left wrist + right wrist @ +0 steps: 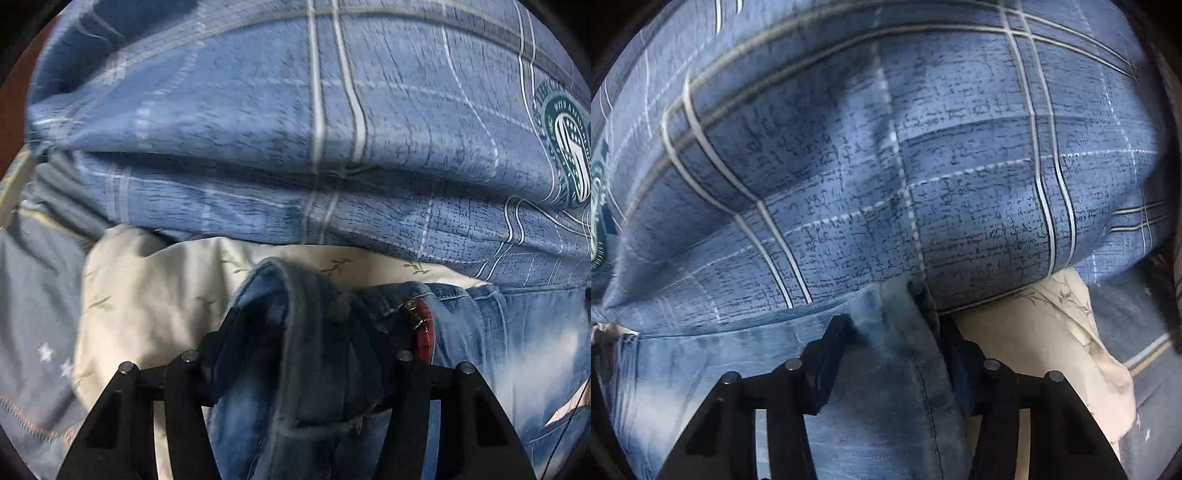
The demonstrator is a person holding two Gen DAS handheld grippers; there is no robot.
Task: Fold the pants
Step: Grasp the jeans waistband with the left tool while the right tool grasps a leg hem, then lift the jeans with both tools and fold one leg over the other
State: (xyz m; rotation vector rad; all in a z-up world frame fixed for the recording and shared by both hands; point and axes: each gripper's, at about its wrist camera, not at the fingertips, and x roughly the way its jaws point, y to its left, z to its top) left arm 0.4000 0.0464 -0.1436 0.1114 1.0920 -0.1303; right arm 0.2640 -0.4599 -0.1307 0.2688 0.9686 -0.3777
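The pants are faded blue jeans (498, 332). In the left wrist view my left gripper (314, 317) is shut on a bunched fold of the jeans, with a red patch (423, 328) on the denim by its right finger. In the right wrist view my right gripper (894, 328) is shut on another part of the jeans (886, 387), along a seam. Both grippers hold the denim close against a big blue plaid quilt (295, 129), which also fills the right wrist view (886, 166).
A cream leaf-print pillow (155, 295) lies under the jeans and quilt; it also shows in the right wrist view (1052, 332). A grey-blue star-print sheet (37, 332) covers the bed. The quilt carries a green round emblem (569, 162).
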